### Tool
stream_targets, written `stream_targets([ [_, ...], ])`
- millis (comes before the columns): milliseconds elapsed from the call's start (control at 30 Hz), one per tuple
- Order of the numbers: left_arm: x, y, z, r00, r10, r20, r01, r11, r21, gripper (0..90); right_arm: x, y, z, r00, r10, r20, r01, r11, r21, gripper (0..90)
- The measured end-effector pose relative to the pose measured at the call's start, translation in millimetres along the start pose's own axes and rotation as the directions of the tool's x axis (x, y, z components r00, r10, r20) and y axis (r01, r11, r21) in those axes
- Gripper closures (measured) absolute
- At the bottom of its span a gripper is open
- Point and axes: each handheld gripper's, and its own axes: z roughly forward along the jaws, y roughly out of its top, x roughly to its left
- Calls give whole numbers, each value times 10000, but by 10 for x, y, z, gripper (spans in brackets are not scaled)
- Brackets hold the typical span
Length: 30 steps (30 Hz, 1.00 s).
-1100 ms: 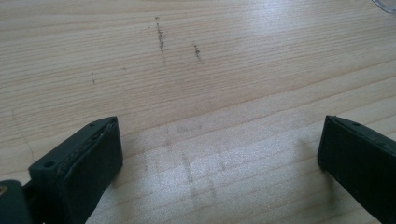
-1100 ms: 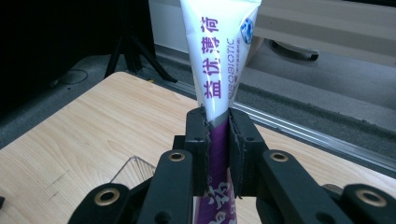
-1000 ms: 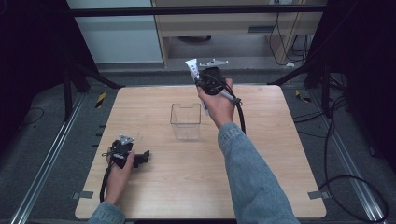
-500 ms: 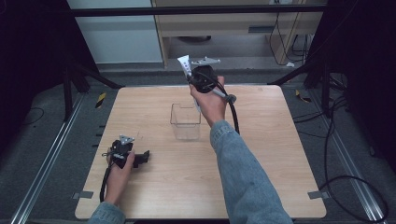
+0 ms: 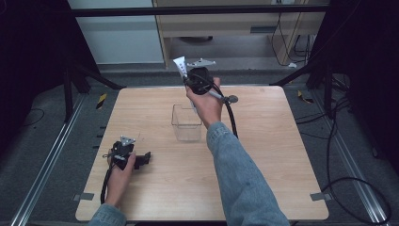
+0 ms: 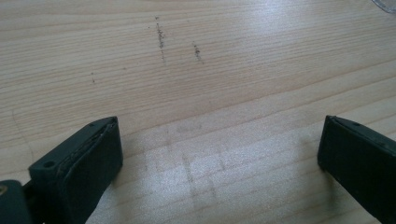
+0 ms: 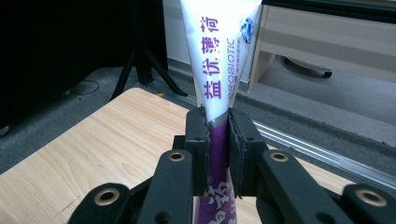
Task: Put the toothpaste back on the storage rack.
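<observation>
A white and purple tube (image 7: 219,70) is pinched between the jaws of the right gripper (image 5: 189,77), raised behind a clear box (image 5: 186,122) (probably its destination). The left gripper (image 6: 219,154) is rested on the table (image 5: 282,155), jaws spread, empty.

My right gripper (image 5: 184,75) is raised at twelve o'clock, arm stretched forward, jaws clamped tight on a tube (image 7: 219,70). My left gripper (image 5: 147,157) rests low at eight o'clock, jaws spread wide.
</observation>
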Motion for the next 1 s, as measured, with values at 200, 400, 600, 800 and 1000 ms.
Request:
stream_targets([
  [200, 0, 0, 0, 10000, 5, -11, -5, 10000, 0, 0, 27, -10, 33, 10000, 1, -11, -1, 10000, 2, 794],
  [400, 0, 0, 0, 10000, 1, -2, -1, 10000, -1, 0, 31, -24, 65, 10000, 60, -73, -60, 10000, -29, 793],
  [600, 0, 0, 0, 10000, 2, -2, -2, 10000, 2, 0, 65, -34, 86, 9999, 20, -129, -20, 10000, -14, 793],
  [800, 0, 0, 0, 10000, 7, -11, -7, 10000, 0, 0, 92, -40, 107, 9999, 42, -161, -43, 10000, -31, 793],
  [1000, 0, 0, 0, 10000, -5, -2, 5, 10000, -3, 0, 115, -54, 127, 9997, 27, -233, -28, 10000, -40, 792],
])
